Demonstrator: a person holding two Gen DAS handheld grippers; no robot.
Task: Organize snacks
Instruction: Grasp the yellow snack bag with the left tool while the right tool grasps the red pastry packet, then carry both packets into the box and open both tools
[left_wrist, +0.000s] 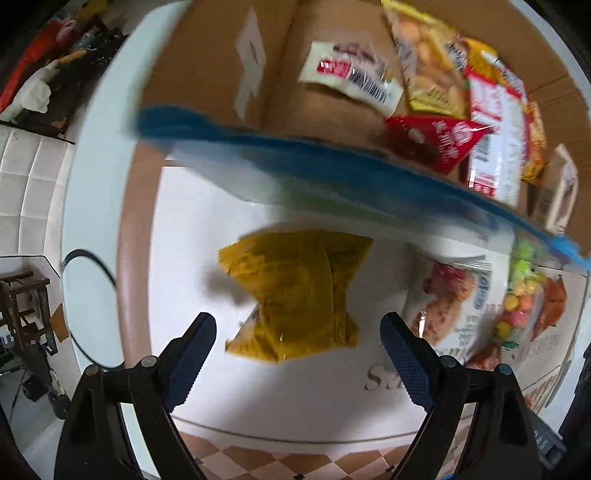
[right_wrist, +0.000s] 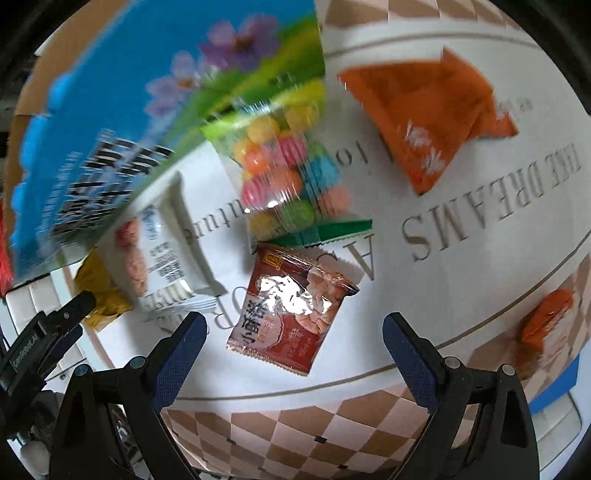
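Observation:
My left gripper is open and empty, just short of a yellow snack packet on the white cloth. A cardboard box behind it holds several snack packets. A blurred blue candy bag crosses the view above the cloth. My right gripper is open and empty over a red-brown snack packet. Beyond it lie the candy bag with coloured sweets, a white biscuit packet and an orange packet.
The table wears a white cloth with printed letters and a brown chequered border. Another orange packet lies near its right edge. The left gripper's fingers show at the left. A stool and clutter stand beyond the table.

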